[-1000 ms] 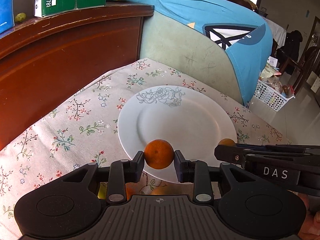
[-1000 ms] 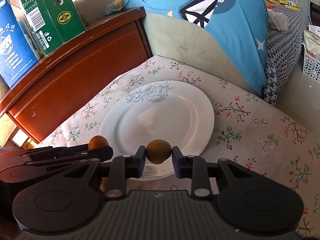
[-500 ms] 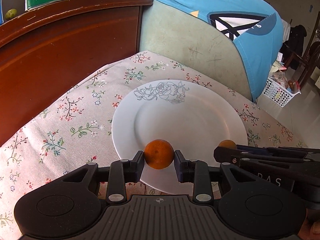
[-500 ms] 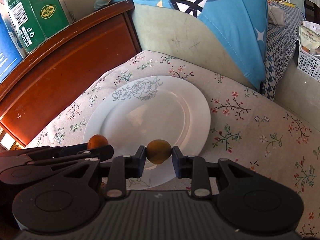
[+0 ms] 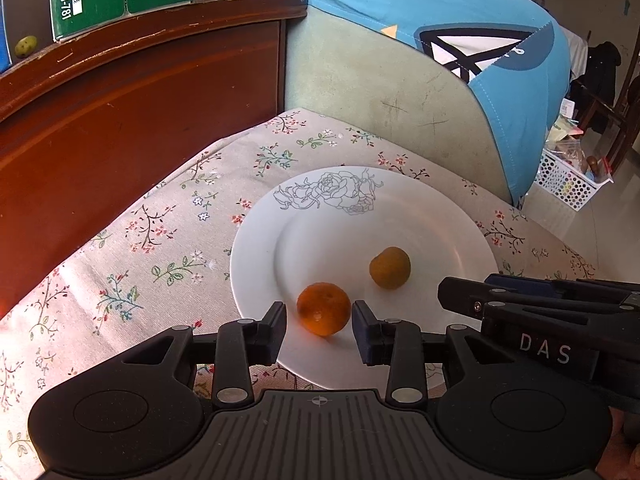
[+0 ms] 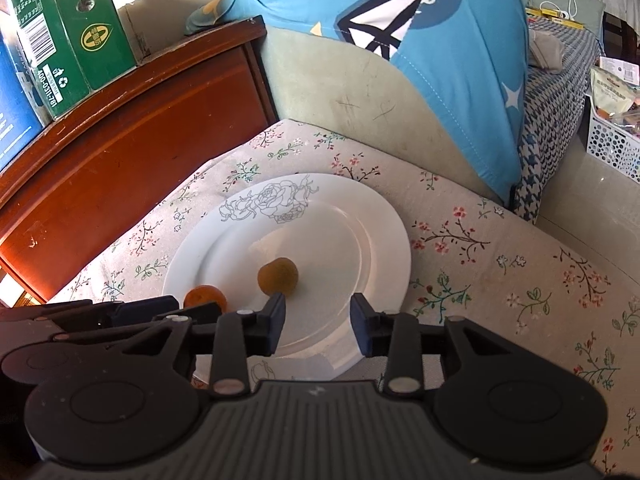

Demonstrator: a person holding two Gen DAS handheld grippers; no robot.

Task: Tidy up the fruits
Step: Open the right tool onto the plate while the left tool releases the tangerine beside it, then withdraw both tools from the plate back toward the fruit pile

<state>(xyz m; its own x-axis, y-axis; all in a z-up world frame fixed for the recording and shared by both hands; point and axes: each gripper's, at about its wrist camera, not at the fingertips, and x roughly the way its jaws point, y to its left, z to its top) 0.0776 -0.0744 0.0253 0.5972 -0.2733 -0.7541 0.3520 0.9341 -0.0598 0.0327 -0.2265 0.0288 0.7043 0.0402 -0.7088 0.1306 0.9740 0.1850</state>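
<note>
Both tools, left (image 5: 319, 330) and right (image 6: 318, 326), are held spread apart over two tangerines (image 5: 323, 309) (image 6: 277, 276) laid on the plate (image 5: 256, 256)

Both jaws have opened, dropping the orange (image 5: 323, 309) and yellowish fruit (image 6: 277, 276) onto the plate (image 5: 256, 256).

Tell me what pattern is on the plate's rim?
A grey line-drawn rose on the white plate; clearest in the left wrist view.

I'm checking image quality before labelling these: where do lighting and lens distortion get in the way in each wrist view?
Left wrist view: fisheye bends the wooden headboard; even light on the plate and orange fruit, both sharp. Right wrist view: blown-out sunlight behind the green box, and the yellowish fruit looks dark and shaded.
</note>
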